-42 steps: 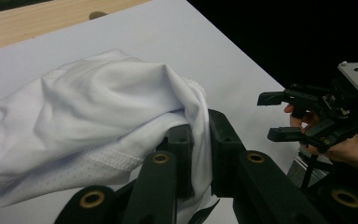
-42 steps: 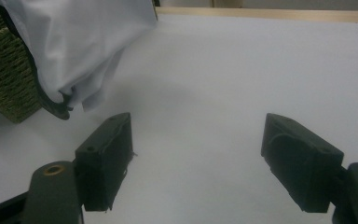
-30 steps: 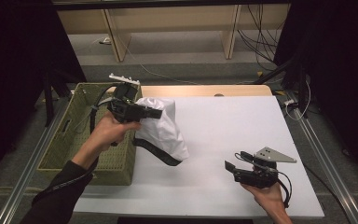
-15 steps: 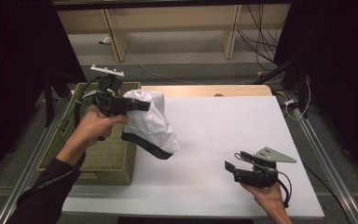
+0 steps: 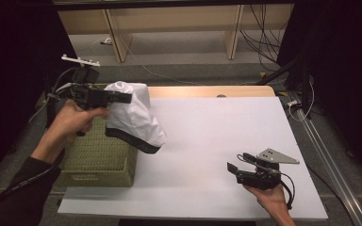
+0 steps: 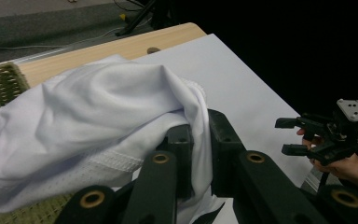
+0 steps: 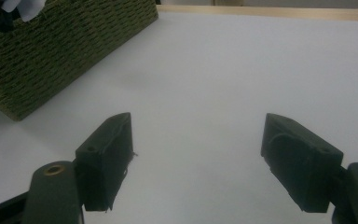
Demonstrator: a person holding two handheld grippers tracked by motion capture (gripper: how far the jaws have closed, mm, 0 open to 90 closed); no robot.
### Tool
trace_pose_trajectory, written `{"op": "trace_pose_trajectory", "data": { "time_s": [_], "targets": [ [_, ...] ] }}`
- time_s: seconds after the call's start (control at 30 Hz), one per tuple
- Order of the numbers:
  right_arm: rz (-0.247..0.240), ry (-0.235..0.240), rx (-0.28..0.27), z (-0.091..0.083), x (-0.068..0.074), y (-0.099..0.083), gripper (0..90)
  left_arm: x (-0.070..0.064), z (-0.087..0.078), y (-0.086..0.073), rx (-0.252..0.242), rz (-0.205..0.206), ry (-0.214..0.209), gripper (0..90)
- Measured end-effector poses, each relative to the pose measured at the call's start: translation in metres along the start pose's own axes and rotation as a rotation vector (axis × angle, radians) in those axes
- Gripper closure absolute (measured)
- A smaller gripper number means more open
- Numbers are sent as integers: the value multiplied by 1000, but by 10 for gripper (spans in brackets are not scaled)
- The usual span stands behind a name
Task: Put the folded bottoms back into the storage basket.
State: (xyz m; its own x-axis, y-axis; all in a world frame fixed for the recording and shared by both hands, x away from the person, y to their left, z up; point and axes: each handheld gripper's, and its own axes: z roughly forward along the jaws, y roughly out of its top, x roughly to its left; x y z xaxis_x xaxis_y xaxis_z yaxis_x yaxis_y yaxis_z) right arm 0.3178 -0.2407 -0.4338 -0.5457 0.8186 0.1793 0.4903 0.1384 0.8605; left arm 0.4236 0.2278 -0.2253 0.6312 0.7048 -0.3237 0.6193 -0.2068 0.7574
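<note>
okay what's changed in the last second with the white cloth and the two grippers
The left gripper, shut on the white garment, has lifted it higher and carried it left, toward the woven basket; the cloth now hangs partly over the basket's edge instead of over the white tabletop. The right gripper has stayed open, low over the table's near right, and the basket has not moved.

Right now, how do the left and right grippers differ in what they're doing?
The left gripper is shut on the white garment, while the right gripper is open and holds nothing. The left gripper is raised beside the woven basket, with the garment hanging from it; the right gripper sits low over the bare white table near its front edge. Both are black, two-jawed and hand-held.
</note>
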Motion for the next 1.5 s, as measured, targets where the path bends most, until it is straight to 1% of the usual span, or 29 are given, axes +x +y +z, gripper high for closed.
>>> {"op": "trace_pose_trajectory", "data": {
  "time_s": [0.33, 0.43, 0.5, 0.7, 0.83, 1.0, 1.13, 1.33, 1.5],
  "targets": [
    [9, 4, 0, 2, 1, 0, 262, 23, -36, -3, -24, -41, 53, 812],
    [9, 4, 3, 2, 1, 0, 262, 29, -45, -5, -33, -53, 65, 812],
    [9, 4, 3, 2, 1, 0, 262, 34, -49, -8, -36, -62, 73, 813],
    [6, 0, 2, 2, 0, 0, 262, 50, -55, -18, -22, -89, 98, 812],
    [6, -2, 3, 2, 0, 0, 262, 63, -58, -23, -15, -118, 114, 812],
    [4, -1, 4, 2, 0, -1, 262, 75, -57, -31, 16, -131, 142, 812],
    [0, 0, 7, 2, 1, -1, 262, 84, -50, -41, 33, -153, 135, 812],
    [1, 0, 8, 2, 1, -1, 263, 98, -30, -57, 71, -181, 122, 812],
    [0, 2, 8, 3, 1, -1, 263, 115, -11, -72, 98, -233, 107, 811]
  ]
}}
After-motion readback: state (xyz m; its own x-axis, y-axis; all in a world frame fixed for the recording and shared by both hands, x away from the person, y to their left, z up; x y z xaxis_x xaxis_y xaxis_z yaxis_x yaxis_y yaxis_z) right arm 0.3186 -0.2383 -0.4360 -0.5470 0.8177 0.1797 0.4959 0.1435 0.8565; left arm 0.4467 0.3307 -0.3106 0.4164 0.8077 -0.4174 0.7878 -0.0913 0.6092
